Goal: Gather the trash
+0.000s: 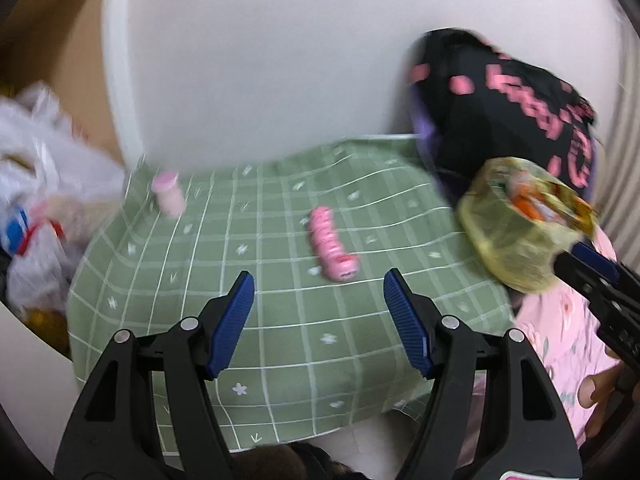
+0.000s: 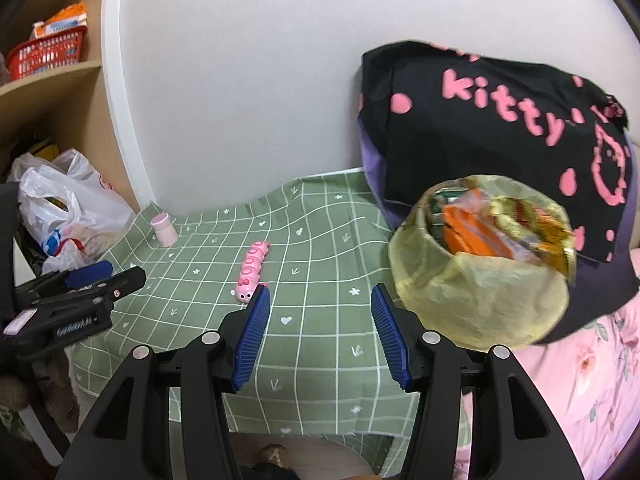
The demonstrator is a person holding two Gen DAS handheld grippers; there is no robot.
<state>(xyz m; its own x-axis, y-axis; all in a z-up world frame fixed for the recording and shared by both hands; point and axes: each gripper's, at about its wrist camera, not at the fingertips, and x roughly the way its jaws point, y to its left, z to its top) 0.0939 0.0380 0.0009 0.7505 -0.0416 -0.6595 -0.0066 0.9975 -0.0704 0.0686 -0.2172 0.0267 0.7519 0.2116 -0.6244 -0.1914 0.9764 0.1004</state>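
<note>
A small bin lined with a yellow bag [image 2: 480,288] holds several colourful wrappers [image 2: 500,224] and stands at the right edge of the green checked cloth [image 2: 320,320]; it also shows in the left wrist view [image 1: 516,224]. My right gripper [image 2: 318,320] is open and empty, just left of the bin. My left gripper [image 1: 318,316] is open and empty above the cloth's front half. A pink caterpillar toy [image 2: 252,276] lies mid-cloth, in the left wrist view [image 1: 332,248] just beyond my left fingers. A small pink bottle [image 2: 164,230] stands at the back left.
A black cloth with pink "kitty" lettering [image 2: 500,120] lies behind the bin. White plastic bags [image 2: 68,208] sit left of the table below a wooden shelf with a red basket [image 2: 48,54]. A white wall [image 2: 260,80] stands behind. Pink floral bedding [image 2: 580,380] is at the right.
</note>
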